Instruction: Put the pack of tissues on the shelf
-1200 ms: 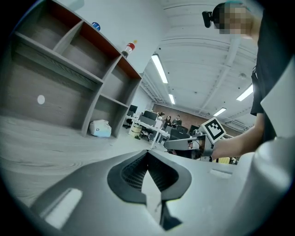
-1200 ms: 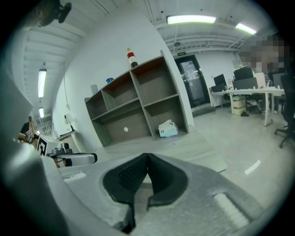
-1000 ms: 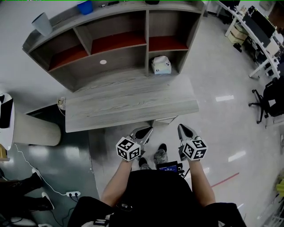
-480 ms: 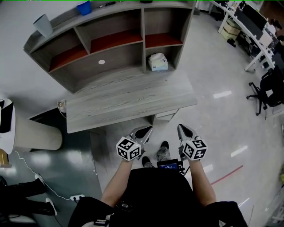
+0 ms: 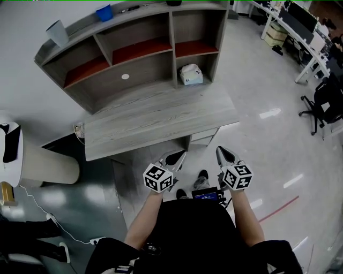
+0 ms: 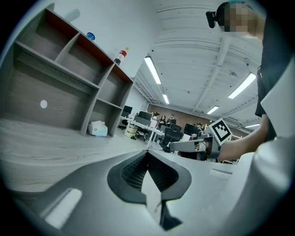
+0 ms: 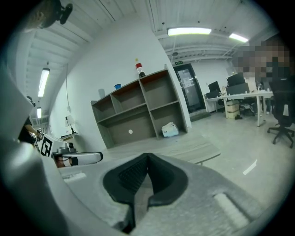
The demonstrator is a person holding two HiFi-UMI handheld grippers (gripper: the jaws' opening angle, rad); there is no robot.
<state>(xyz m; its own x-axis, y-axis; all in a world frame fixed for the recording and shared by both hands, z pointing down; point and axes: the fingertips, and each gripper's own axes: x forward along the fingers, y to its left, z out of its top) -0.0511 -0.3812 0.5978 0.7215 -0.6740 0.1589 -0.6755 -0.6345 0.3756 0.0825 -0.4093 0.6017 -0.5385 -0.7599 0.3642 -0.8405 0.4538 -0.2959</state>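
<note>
The pack of tissues (image 5: 191,74) is white with pale blue print and sits in the lower right compartment of the grey shelf unit (image 5: 134,80) on the desk (image 5: 155,120). It also shows far off, as the pack of tissues (image 6: 98,128) in the left gripper view and the pack of tissues (image 7: 170,130) in the right gripper view. My left gripper (image 5: 175,159) and right gripper (image 5: 224,155) hang side by side in front of the desk's near edge, well short of the shelf. Both are shut with nothing between their jaws.
A blue cup (image 5: 104,11) and a pale cup (image 5: 57,33) stand on the shelf top, as does a bottle (image 7: 138,69). A white cylindrical bin (image 5: 45,166) is at the left. Office desks (image 5: 300,32) and a black chair (image 5: 324,104) stand at the right.
The desk and shelf have shifted slightly in the head view as the person moved. Both grippers keep their side-by-side pose and stay shut and empty.
</note>
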